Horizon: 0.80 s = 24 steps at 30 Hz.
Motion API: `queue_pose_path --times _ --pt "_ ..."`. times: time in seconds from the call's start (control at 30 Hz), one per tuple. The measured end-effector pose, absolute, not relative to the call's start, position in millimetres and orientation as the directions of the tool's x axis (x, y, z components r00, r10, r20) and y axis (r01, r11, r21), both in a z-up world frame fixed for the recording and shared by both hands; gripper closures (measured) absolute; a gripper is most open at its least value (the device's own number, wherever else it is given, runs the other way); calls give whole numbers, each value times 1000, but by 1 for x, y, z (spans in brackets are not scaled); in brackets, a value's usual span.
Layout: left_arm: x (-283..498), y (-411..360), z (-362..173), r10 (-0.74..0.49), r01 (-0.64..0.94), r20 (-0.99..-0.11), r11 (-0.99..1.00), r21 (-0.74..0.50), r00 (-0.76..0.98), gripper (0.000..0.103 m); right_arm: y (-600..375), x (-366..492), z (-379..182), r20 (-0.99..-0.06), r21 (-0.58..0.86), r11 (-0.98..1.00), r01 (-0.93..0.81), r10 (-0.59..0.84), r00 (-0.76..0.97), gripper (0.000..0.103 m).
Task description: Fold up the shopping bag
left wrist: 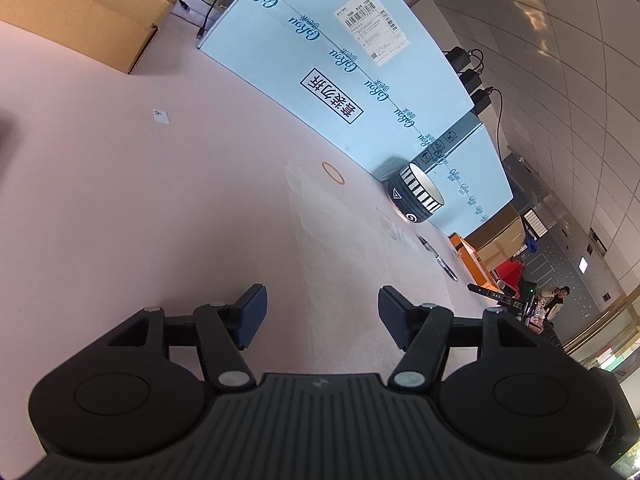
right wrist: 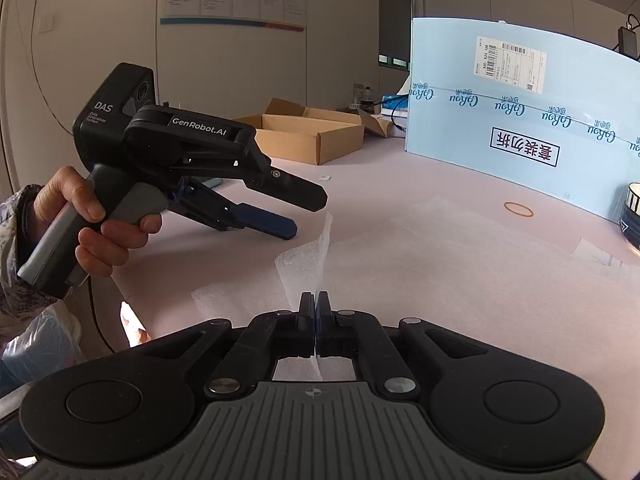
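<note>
The thin translucent shopping bag (right wrist: 316,248) lay flat on the pink worktop (right wrist: 440,280), its raised fold ridge running lengthwise away from the near edge toward the blue carton (right wrist: 520,120). The right gripper (right wrist: 315,300) was clenched on that ridge. The left gripper (right wrist: 296,216) hovered released, just beside the bag's far end.

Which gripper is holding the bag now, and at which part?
The right gripper is shut on a raised fold of the thin translucent bag, near its edge. The left gripper is open, holding nothing.

Thin translucent shopping bag (right wrist: 320,248), flat on pink table, one edge raised
</note>
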<state>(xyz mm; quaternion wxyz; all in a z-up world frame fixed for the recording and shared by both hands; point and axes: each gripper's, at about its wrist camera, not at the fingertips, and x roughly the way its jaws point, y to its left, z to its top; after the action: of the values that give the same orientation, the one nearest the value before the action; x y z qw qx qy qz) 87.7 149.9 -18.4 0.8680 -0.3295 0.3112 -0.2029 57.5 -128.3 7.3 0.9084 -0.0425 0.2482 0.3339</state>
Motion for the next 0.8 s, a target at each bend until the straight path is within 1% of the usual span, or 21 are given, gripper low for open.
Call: queue_pose_path --times 0.07,0.17,0.2,0.27,0.33,0.37,0.43,0.53,0.63,0.73,0.8 --pt "87 152 -19 -561 145 -401 691 -708 724 44 -140 57 14 -439 102 800 -591 569 695 102" --pt "86 155 -18 -564 140 -390 679 -721 728 40 -166 57 23 -380 119 863 -491 496 781 102" --pt "83 156 -17 -564 143 -383 676 -723 732 37 -180 57 26 -354 124 894 -430 444 823 102" --pt "74 155 -12 -574 189 -354 680 -708 739 33 -198 58 28 -340 139 922 -362 388 857 102" --pt "64 153 -9 -587 238 -319 679 -695 744 22 -226 55 28 -323 169 952 -254 297 899 102" --pt "59 151 -7 -593 259 -304 678 -687 746 22 -231 53 28 -320 178 956 -234 281 905 102" --pt "55 146 -3 -577 274 -303 704 -655 758 22 -254 46 26 -305 215 964 -157 219 927 102" --pt "57 129 3 -525 293 -347 790 -538 777 22 -272 34 26 -280 232 969 -89 154 948 102" --pt "61 102 10 -442 320 -393 885 -339 806 22 -293 22 26 -262 258 966 -30 100 960 102" --pt "67 72 11 -379 356 -425 924 -137 822 22 -305 15 25 -262 286 958 -29 107 959 102" --pt "76 58 8 -348 353 -462 932 -80 815 22 -305 14 25 -258 289 956 -50 128 958 102"
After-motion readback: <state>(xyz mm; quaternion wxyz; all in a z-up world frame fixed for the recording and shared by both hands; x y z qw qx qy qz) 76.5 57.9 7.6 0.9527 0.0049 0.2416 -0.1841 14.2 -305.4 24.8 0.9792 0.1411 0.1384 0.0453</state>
